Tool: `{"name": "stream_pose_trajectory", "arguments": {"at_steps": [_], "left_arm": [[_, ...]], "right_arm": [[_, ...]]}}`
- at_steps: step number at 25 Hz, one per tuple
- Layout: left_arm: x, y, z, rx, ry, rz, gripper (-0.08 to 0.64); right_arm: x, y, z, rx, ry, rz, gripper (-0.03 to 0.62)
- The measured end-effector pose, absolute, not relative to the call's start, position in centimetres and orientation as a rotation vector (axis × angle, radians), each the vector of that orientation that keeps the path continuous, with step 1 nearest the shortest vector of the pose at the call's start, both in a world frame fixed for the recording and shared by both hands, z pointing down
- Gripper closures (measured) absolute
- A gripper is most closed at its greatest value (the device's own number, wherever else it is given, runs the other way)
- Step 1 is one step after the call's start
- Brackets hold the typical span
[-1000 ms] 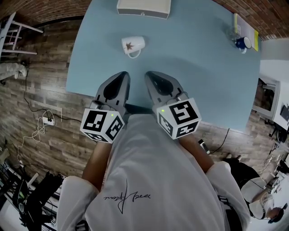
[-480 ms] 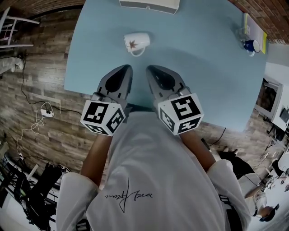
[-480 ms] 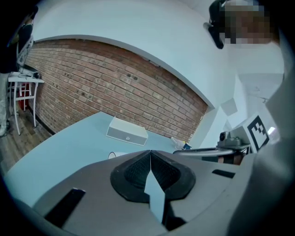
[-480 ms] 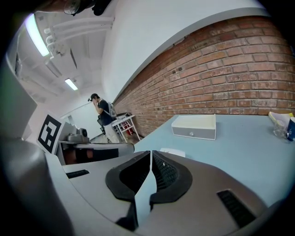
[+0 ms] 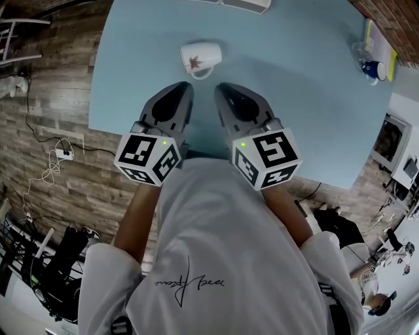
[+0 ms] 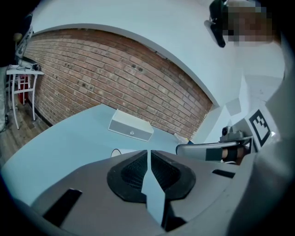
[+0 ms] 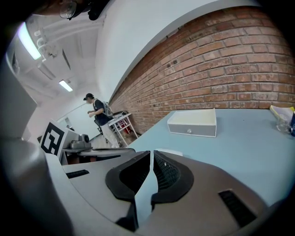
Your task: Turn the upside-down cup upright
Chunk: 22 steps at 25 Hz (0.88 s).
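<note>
Standing on plank floor (image 5: 59,98), a blue table (image 5: 294,78) is topped by a leaf-printed cup (image 5: 200,54); left gripper (image 5: 184,91) and right gripper (image 5: 222,91) are pressed closed.

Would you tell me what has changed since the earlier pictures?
Both the left gripper and right gripper have edged forward over the table toward the cup, closing most of the gap. Nothing was grasped or released. The cup stays put; both grippers stay shut and empty.

Light-blue table (image 5: 294,98) bears a white cup (image 5: 200,55), a white box (image 5: 245,4) and a blue mug (image 5: 374,69)
</note>
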<state>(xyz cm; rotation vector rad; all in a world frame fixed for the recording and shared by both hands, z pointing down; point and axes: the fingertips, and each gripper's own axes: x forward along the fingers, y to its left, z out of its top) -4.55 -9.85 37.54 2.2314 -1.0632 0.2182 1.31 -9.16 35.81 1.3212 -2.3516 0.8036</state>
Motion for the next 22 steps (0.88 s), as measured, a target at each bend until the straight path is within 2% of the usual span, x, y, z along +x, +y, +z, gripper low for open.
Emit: {"name": "stream_pose_trajectory", "arguments": {"at_steps": [22], "left_arm": [[-6.2,-12.2,42.2,2.071,-1.067,0.257,0.549]], "right_arm": [[2.0,-11.2,39.1,1.29,-2.262,0.902,0.571]]}}
